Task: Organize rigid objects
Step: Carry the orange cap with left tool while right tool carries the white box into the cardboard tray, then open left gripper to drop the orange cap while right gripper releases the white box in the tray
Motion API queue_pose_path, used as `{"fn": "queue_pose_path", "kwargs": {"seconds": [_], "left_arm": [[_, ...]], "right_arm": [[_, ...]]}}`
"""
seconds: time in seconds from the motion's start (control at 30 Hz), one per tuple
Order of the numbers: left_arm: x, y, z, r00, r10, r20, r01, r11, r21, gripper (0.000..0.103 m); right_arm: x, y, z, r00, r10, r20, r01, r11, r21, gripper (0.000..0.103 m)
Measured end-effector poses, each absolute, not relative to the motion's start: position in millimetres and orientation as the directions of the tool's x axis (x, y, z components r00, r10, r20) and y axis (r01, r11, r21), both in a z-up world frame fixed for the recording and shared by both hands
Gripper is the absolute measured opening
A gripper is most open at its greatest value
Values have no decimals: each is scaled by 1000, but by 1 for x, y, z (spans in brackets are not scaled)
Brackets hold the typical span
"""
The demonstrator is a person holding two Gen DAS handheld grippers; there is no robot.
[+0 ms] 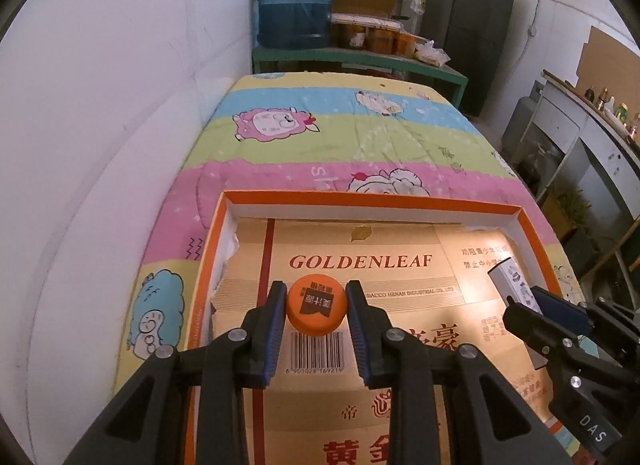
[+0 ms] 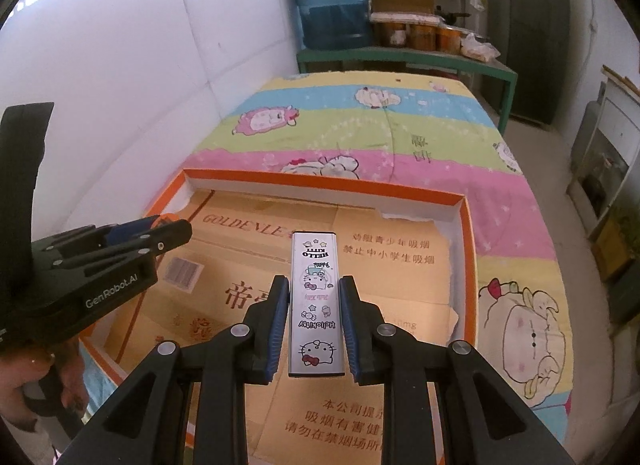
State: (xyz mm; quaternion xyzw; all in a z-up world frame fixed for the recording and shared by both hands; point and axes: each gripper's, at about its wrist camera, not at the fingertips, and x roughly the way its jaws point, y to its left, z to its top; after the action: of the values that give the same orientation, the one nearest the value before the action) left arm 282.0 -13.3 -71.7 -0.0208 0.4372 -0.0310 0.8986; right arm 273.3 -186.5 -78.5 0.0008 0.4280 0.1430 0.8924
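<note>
We hold one item in each tool, both above the orange-rimmed tray (image 1: 536,233) that sits on the cartoon quilt (image 1: 320,133). The left gripper (image 1: 316,305) is closed on the orange bottle cap (image 1: 316,308), its blue ribbed pads pressing the cap's rim from both sides. The right gripper (image 2: 314,305) frames the Hello Kitty case (image 2: 316,305), a long, flat, hard rectangle with a glossy printed face; thin slivers of light show along its edges, so we judge it lightly clamped, though we cannot be sure the pads are truly bearing on it.

The step in hand looks like setting both pieces down inside the tray. To do it well, we lower each tool until the item meets the flattened cardboard liner (image 1: 360,261) before easing the fingers apart, since a round cap released from height will roll or bounce. We place the cap flat side down. The case should land flat along its length, parallel to a tray wall and well apart from the cap.

The liner is creased, torn at the edges and not quite level, so smooth plastic may slide on it. The tray walls are stiff, white inside, and low enough to clear easily.
</note>
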Motion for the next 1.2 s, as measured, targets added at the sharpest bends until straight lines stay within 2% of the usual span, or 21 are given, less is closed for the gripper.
{"fn": "queue_pose_path", "kwargs": {"seconds": [0.93, 1.1, 1.2], "left_arm": [[303, -16, -100, 543, -85, -835, 57, 996, -64, 31], [303, -14, -100, 535, -104, -838, 65, 995, -82, 41], [301, -14, -98, 525, -109, -844, 71, 994, -84, 53]], "right_arm": [[294, -190, -111, 548, 243, -801, -235, 963, 132, 26], [292, -189, -113, 548, 236, -802, -240, 963, 120, 27], [290, -188, -111, 553, 235, -799, -247, 963, 112, 37]]}}
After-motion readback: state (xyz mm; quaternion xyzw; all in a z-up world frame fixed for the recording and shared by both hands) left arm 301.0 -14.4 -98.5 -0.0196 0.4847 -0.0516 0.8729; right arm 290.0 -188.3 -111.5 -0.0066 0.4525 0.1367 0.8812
